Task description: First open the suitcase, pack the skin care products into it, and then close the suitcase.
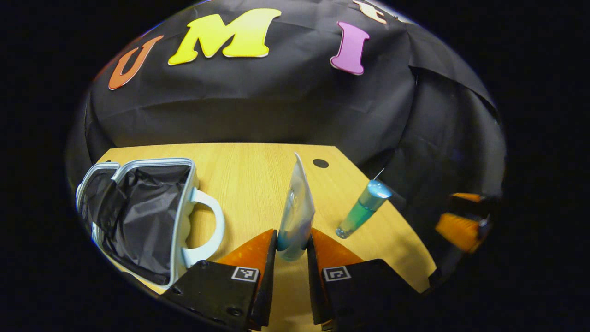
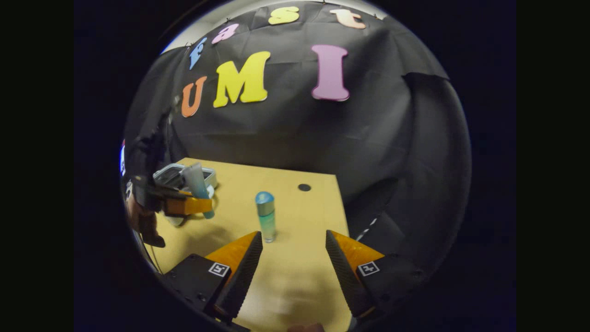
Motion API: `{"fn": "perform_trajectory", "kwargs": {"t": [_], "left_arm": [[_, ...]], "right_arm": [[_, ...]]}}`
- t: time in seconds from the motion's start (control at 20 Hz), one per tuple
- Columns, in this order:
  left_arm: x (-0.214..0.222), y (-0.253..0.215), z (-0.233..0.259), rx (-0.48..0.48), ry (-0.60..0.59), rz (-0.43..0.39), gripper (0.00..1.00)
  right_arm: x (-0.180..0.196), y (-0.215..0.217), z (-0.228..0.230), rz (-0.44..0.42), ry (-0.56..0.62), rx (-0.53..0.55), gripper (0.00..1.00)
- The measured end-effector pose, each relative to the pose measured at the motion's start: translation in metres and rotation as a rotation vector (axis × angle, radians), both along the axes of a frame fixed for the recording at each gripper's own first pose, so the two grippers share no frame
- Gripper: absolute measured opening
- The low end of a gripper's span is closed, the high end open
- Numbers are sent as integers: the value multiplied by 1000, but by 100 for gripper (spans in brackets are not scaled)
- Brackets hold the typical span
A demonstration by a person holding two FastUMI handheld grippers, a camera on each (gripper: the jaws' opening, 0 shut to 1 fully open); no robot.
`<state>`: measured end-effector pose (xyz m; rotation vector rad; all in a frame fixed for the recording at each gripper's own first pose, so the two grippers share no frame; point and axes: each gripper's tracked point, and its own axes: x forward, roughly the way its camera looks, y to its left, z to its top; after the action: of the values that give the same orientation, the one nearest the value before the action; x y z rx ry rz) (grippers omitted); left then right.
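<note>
Left tool point(image 1: 292, 246) was clamped on a pale tube point(image 1: 297, 212), held above the surface point(image 1: 249, 184). The suitcase point(image 1: 138, 221) lay open at the surface's left edge. Right tool point(image 2: 294, 251) hovered wide apart, empty, near the upright teal bottle point(image 2: 266, 216) mid-surface

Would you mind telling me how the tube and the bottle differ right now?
The tube is flat and pale, pinched between the left gripper fingers above the table; the bottle is round, green with a blue cap, and stands free on the table, untouched, ahead of the open right gripper. Both remain outside the open suitcase.
</note>
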<state>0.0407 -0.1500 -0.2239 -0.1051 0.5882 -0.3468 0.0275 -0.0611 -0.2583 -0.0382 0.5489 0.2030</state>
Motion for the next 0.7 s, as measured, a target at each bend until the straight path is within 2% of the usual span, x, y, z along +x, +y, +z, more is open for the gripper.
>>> {"fn": "perform_trajectory", "kwargs": {"t": [0.05,0.1,0.15,0.55,0.65,0.7], "left_arm": [[-9,7,10,-7,0,7,36],[-18,16,15,-4,0,11,29],[-28,24,26,0,2,23,34],[-62,104,46,34,25,167,34],[-69,122,47,34,31,210,34],[-72,130,48,32,33,228,34]], "right_arm": [[7,10,-11,10,12,17,84],[16,17,-23,13,24,30,81],[25,24,-35,13,37,38,82],[75,46,-98,4,144,58,82],[83,53,-103,2,153,68,80],[86,57,-103,7,151,68,74]]}}
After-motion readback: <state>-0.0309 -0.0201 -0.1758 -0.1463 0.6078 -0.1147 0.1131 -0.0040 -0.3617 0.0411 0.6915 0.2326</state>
